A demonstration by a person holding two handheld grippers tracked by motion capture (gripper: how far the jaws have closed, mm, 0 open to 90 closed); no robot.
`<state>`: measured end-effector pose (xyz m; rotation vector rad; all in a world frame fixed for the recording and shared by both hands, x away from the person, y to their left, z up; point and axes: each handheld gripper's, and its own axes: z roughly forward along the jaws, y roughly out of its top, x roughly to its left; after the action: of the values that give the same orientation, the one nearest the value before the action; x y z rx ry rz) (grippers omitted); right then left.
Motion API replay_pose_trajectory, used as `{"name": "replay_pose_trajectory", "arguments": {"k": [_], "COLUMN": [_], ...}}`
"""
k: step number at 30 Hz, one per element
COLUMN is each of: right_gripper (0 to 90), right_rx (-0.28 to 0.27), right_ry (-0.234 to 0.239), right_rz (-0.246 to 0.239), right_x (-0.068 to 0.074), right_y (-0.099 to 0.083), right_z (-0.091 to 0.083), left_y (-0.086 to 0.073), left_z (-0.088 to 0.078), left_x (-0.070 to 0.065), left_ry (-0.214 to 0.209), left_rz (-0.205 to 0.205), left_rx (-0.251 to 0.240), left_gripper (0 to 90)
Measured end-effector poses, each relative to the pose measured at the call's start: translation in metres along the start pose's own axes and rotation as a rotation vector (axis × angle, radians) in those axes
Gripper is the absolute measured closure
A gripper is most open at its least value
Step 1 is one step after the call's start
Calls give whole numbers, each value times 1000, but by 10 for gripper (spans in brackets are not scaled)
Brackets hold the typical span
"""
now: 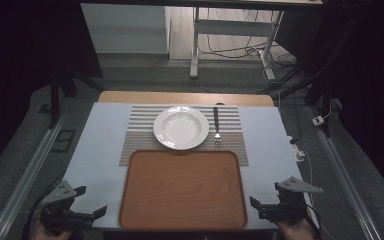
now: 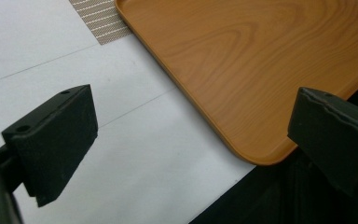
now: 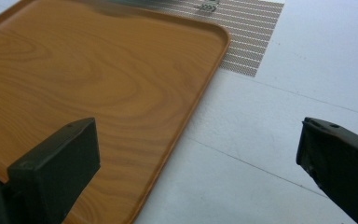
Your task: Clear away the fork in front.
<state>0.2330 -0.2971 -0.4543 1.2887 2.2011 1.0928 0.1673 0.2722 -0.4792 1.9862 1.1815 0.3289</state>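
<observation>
- Left gripper (image 1: 82, 202) at the near left corner of the table, jaws spread wide, nothing between them.
- Right gripper (image 1: 265, 200) at the near right corner, jaws likewise wide apart and empty.
- Wooden tray (image 1: 182, 190) lying flat between the two grippers, its near corners just inboard of each pair of jaws; in the left gripper view the rounded near corner (image 2: 261, 158) sits close ahead of the inner jaw, in the right gripper view the long side edge (image 3: 186, 126) runs up between the jaws.
- Likely risk: a low, thin rim offering little to bite on, so a shallow pinch could slip off or tip the tray.
- Further risk: one side gripped before the other, swinging the tray across the smooth white table (image 1: 100, 150) or off its near edge.
- Also possible: a push forward instead of a lift, driving the far edge toward the plate (image 1: 181, 127).
- Beyond the jaws, past the tray's far edge: white plate on a striped placemat (image 1: 140, 140), with a fork (image 1: 217, 127) just beside the plate on the right gripper's side, tines toward the tray.
- Tray's far edge overlapping the placemat, so dragging may ruck it.
- Nothing standing between either pair of jaws and the tray's sides.
</observation>
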Motion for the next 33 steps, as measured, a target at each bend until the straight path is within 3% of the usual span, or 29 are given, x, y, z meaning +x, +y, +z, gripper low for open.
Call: {"name": "replay_pose_trajectory", "arguments": {"k": [8, 17, 22, 24, 33], "right_gripper": [0, 0, 0, 0, 0], "right_rx": [2, 6, 16, 21, 26], "right_ry": [12, 27, 24, 44, 7], "right_rz": [0, 6, -7, -22, -56], "right_x": [-1, -2, 0, 0, 5], "right_y": [-1, -2, -1, -1, 0], "right_z": [-1, -1, -1, 0, 1], "left_y": [2, 4, 4, 3, 3], "left_z": [3, 6, 6, 5, 5], "left_x": [-1, -5, -4, -2, -2], "left_ry": [4, 18, 12, -4, -4], "left_rz": [3, 44, 33, 25, 22], "left_rx": [14, 40, 41, 31, 28], "left_gripper": [38, 51, 52, 51, 50]}}
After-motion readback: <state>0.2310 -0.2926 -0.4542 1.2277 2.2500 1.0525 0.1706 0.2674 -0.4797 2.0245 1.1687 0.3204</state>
